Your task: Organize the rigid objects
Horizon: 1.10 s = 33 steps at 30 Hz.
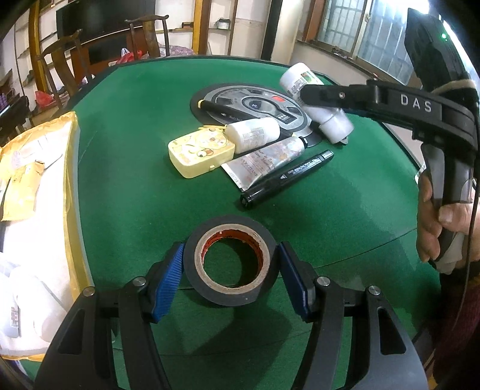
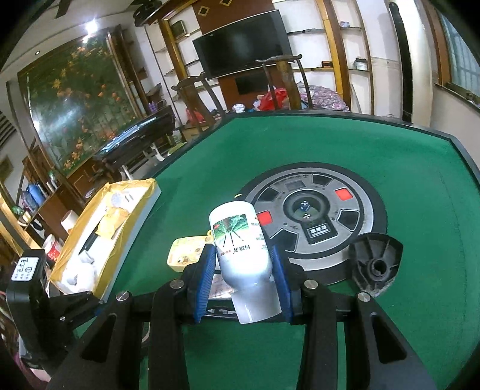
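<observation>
The right tool (image 2: 243, 271) pinches the white bottle (image 2: 240, 240) aloft over the table (image 2: 405, 186), and its smooth round body may slide out nose-down, while the left tool (image 1: 229, 264) clamps the black tape roll (image 1: 229, 259), which could twist loose.

Dark television (image 2: 242, 42) on the far wall, upper centre; wooden chairs (image 2: 282, 81) beneath; barred window (image 1: 354, 27) upper right; floral mural (image 2: 81, 99) left.
</observation>
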{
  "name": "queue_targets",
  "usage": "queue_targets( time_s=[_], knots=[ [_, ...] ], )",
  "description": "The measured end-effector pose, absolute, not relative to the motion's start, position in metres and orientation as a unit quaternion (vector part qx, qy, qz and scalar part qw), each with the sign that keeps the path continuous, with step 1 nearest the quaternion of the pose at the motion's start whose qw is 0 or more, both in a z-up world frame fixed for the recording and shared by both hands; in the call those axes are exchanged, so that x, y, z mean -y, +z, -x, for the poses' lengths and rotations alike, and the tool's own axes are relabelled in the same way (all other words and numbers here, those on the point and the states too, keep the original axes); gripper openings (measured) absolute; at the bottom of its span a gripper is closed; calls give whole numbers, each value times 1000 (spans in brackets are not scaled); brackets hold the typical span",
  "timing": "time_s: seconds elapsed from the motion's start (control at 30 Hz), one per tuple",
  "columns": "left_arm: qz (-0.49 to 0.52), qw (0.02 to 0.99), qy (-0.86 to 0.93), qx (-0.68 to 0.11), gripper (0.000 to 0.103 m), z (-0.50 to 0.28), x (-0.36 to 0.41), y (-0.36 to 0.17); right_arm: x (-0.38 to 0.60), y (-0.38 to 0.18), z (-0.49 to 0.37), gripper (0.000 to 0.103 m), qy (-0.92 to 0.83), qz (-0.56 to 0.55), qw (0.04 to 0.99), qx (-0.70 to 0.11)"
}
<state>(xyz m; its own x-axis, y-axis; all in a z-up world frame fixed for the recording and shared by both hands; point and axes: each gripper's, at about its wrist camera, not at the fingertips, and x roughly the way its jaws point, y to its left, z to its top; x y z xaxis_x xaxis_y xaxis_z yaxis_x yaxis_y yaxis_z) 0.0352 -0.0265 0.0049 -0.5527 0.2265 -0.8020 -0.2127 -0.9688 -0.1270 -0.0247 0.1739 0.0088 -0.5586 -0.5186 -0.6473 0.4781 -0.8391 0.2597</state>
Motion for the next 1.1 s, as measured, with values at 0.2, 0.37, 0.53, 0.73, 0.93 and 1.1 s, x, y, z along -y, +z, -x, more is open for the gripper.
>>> queue_targets(
  time_s=[0.2,0.37,0.53,0.73,0.93,1.1],
  knots=[
    [450,126,884,10,62,-39,28,8,-169,7,22,31,-880,-377,287,26],
    [448,127,885,8,62,-39,29,9,-164,8,19,31,-883,-374,284,19],
    [451,127,883,10,62,-39,30,9,-168,4,22,31,-879,-383,283,24],
    [460,128,878,21,62,-35,31,6,-175,-1,27,32,-862,-413,290,42],
    [464,130,876,22,62,-34,30,4,-179,-2,30,50,-860,-414,293,52],
    [466,130,875,25,62,-34,30,3,-149,-9,19,50,-852,-416,319,9]
  ],
)
